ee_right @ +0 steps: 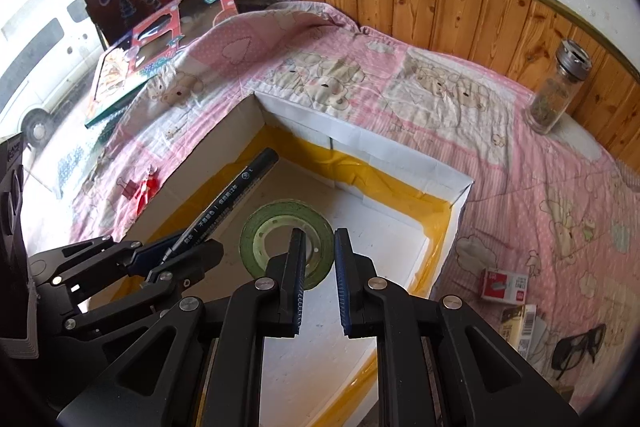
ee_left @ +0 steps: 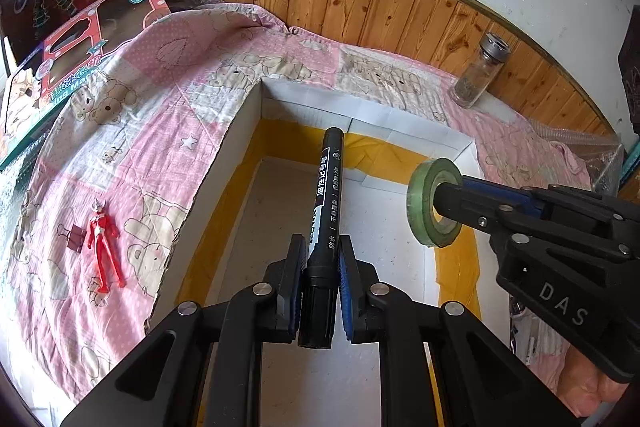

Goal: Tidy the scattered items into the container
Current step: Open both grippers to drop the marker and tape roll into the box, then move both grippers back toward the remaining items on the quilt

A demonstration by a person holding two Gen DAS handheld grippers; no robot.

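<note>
A white cardboard box (ee_left: 240, 131) lined with yellow tape sits open on a pink bear-print quilt. My left gripper (ee_left: 321, 239) is shut on a black marker (ee_left: 328, 187) that points forward over the box. My right gripper (ee_right: 318, 233) is shut on the wall of a green tape roll (ee_right: 256, 235), one finger through its hole, also above the box (ee_right: 360, 143). The right wrist view shows the marker (ee_right: 232, 195) to the left of the roll. A red toy figure (ee_left: 103, 247) and a dark binder clip (ee_left: 74, 237) lie on the quilt left of the box.
A glass jar (ee_right: 554, 95) stands at the back right by the wood panelling. A small red-and-white box (ee_right: 504, 285), a yellow carton (ee_right: 524, 327) and black glasses (ee_right: 580, 347) lie right of the box. Toy packages (ee_left: 80, 27) lean at the back left.
</note>
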